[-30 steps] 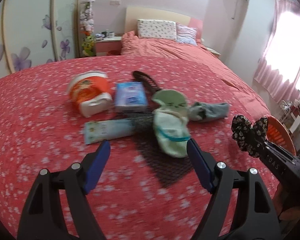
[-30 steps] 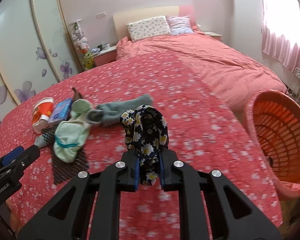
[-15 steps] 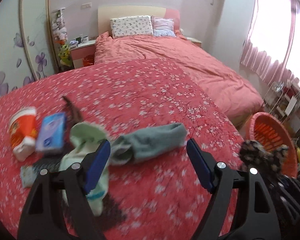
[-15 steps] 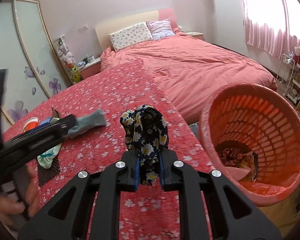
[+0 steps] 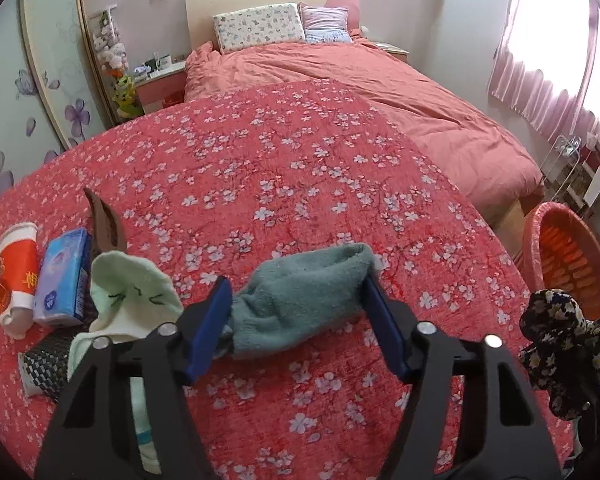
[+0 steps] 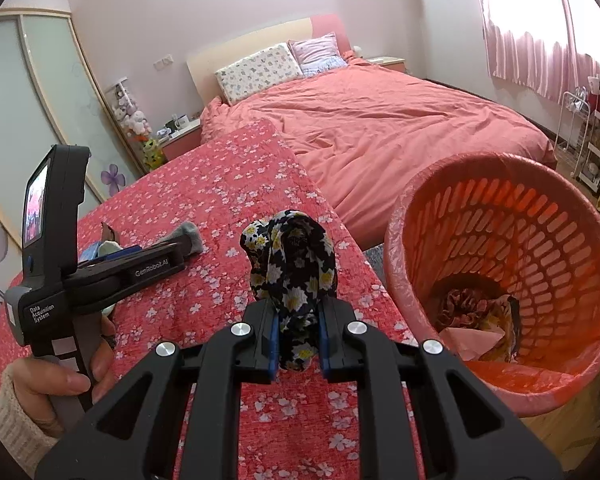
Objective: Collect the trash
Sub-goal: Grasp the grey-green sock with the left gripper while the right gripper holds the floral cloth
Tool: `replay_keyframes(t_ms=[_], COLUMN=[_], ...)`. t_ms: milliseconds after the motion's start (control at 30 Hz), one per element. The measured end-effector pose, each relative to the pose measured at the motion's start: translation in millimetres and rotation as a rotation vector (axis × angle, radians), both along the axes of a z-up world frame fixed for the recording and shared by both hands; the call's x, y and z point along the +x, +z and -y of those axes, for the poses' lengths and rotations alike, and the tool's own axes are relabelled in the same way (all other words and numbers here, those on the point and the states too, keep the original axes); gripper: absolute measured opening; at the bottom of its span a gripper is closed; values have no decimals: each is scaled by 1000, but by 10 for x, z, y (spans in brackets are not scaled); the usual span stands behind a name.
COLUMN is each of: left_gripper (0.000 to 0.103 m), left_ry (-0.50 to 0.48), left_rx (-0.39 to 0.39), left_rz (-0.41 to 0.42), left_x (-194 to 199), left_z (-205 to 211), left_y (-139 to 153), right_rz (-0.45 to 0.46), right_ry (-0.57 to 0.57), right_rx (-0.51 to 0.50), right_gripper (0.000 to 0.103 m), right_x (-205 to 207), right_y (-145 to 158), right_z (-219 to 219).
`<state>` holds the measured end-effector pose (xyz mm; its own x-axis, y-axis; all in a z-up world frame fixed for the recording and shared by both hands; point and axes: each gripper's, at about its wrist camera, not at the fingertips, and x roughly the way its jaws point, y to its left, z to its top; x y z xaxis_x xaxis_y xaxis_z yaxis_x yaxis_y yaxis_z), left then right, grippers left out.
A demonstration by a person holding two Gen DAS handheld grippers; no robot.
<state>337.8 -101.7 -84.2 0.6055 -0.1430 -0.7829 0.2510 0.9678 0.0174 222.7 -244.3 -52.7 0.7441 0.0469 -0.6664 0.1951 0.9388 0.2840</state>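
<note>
Left: hand-held gripper (image 5: 298,322) spread around teal sock (image 5: 300,304) on bed (image 5: 300,168); right hand-held gripper (image 6: 298,350) clamped on floral cloth (image 6: 292,276), beside basket (image 6: 499,280).

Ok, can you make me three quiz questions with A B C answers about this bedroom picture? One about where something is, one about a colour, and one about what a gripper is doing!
1. Where is the basket?
A. on the pillows
B. beside the bed, right of the right gripper
C. under the teal sock

2. What colour is the basket?
A. orange
B. blue
C. white

3. The right gripper is
A. wide open
B. shut on the flowered cloth
C. holding a cup

Answers:
1 B, it stands off the bed's edge.
2 A, orange slatted walls.
3 B, cloth pinched between its fingers.
</note>
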Motion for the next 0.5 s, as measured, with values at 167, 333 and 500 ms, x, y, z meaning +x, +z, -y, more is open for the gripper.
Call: replay_keyframes(t_ms=[167, 333, 500], left_gripper=[14, 11, 11], left_ry=[-37, -47, -48], left_rx=[9, -59, -150], left_rz=[-6, -6, 6], left_x=[-3, -33, -120], left_z=[71, -41, -191], left_y=[7, 60, 239], right_rz=[-5, 8, 28], right_ry=[-2, -8, -14], right_rx=[2, -5, -9], right_gripper=[15, 15, 15], right_x=[-8, -44, -108], right_y=[-11, 48, 129], right_z=[-6, 11, 29])
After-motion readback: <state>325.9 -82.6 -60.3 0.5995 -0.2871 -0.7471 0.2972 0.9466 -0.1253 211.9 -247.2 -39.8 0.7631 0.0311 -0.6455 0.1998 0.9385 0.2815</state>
